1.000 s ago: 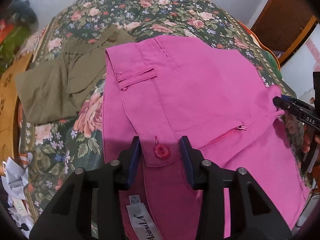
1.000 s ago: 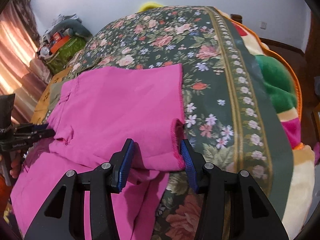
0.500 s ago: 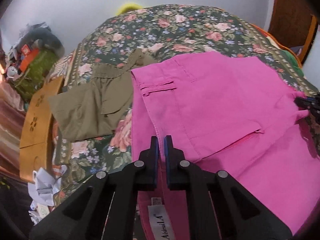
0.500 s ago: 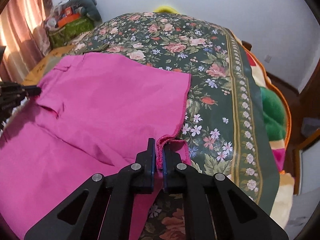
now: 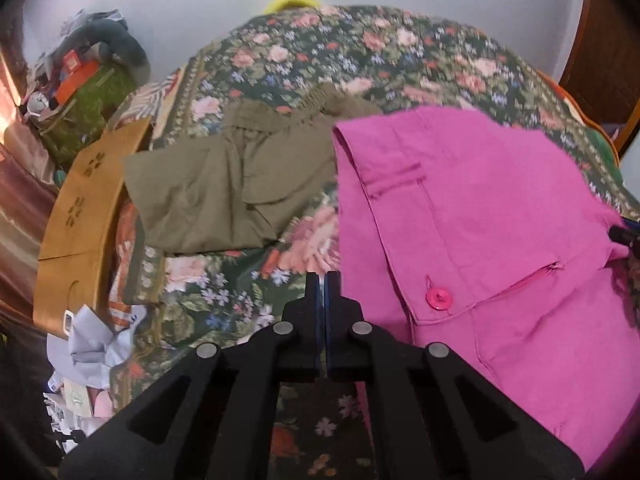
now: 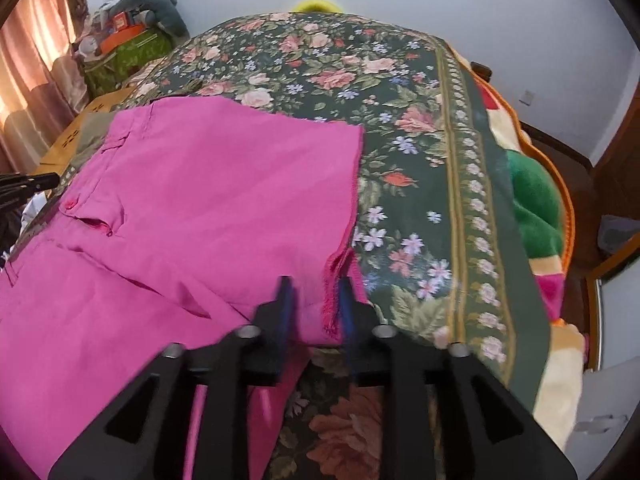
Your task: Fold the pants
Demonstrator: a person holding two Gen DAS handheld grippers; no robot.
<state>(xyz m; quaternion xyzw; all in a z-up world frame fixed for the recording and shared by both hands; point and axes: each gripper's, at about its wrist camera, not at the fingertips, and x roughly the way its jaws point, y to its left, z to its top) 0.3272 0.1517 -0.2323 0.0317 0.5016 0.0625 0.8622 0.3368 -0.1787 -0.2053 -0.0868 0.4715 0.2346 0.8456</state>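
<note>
Pink pants (image 5: 480,220) lie folded on the floral bedspread (image 5: 360,52), their pink button (image 5: 439,299) near the waist. My left gripper (image 5: 322,292) is shut over the bedspread just left of the waist edge, and I see no cloth between its fingers. In the right wrist view the pants (image 6: 220,200) spread to the left. My right gripper (image 6: 316,304) has its jaws opening; the frayed leg hem (image 6: 332,300) stands loose between them, apart from the left pad. Each view catches the other gripper's tip at its side edge.
An olive garment (image 5: 224,192) lies left of the pants. A cardboard box (image 5: 80,220) and crumpled paper (image 5: 92,348) sit off the bed's left side. A green and orange blanket (image 6: 536,200) hangs at the bed's right edge.
My left gripper closed on the waistband, then came off it to the left, still shut. My right gripper closed on the leg hem, then parted its jaws and let the hem go.
</note>
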